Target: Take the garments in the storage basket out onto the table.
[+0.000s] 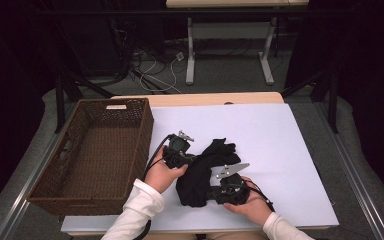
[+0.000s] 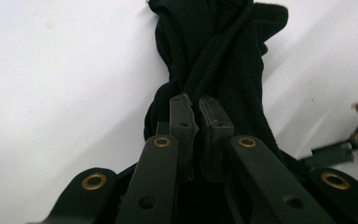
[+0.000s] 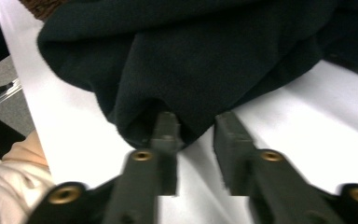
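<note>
In the high view much of the black garment (image 1: 200,172) is covered at its edges by the two grippers, and its folds cannot be told apart against its own darkness. What kind of garment it is cannot be made out. In the left gripper view its far end is cut off by the top of the frame; in the right gripper view it is cut off at the top and right, and the picture is somewhat blurred.

The garment is seen as a soft, matte black heap — crumpled and bunched, narrow in the middle — lying on the white table surface (image 1: 275,145) near the person's edge, just right of the brown wicker basket (image 1: 97,155), well apart from its inside.

The left gripper (image 2: 199,109) is shown with its jaws pressed together on a gathered fold of the cloth, which rises pinched from between the pads. The right gripper (image 3: 196,128) is seen with its jaws apart: one pad is tucked beneath the hem of the garment, the other stands bare over the white surface, so the cloth is not clamped. A pale sleeve (image 3: 9,186) is glimpsed at the lower left of that view.
</note>
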`<state>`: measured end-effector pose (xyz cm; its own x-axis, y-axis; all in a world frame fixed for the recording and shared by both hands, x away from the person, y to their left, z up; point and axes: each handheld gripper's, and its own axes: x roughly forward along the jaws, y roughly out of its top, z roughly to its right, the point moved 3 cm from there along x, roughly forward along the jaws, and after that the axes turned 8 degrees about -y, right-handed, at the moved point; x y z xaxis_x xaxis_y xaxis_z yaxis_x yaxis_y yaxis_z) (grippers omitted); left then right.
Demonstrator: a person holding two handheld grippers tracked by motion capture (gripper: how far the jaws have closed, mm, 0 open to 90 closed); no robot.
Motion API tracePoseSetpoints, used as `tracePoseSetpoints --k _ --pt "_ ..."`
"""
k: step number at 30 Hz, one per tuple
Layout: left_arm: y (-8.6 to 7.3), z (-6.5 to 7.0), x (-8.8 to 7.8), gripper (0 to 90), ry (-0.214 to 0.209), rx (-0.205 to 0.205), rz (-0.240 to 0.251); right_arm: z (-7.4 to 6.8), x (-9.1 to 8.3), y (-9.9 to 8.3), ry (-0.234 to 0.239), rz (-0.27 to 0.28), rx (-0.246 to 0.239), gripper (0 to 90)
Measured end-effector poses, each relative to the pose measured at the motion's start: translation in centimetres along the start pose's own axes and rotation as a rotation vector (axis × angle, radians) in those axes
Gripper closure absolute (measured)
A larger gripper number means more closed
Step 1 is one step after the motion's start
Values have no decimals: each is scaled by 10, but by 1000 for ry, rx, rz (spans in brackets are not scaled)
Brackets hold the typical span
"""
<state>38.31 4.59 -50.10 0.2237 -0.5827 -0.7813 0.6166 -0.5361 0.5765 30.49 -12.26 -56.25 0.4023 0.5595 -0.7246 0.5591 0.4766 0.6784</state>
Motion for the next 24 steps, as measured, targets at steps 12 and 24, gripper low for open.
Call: tracePoseSetpoints --k 12,24 --pt "7 -2 -32 862 41 -19 89 12 -27 9 -50 92 -5 882" --pt "10 -14 -64 875 85 -61 176 58 -81 23 -179 241 80 885"
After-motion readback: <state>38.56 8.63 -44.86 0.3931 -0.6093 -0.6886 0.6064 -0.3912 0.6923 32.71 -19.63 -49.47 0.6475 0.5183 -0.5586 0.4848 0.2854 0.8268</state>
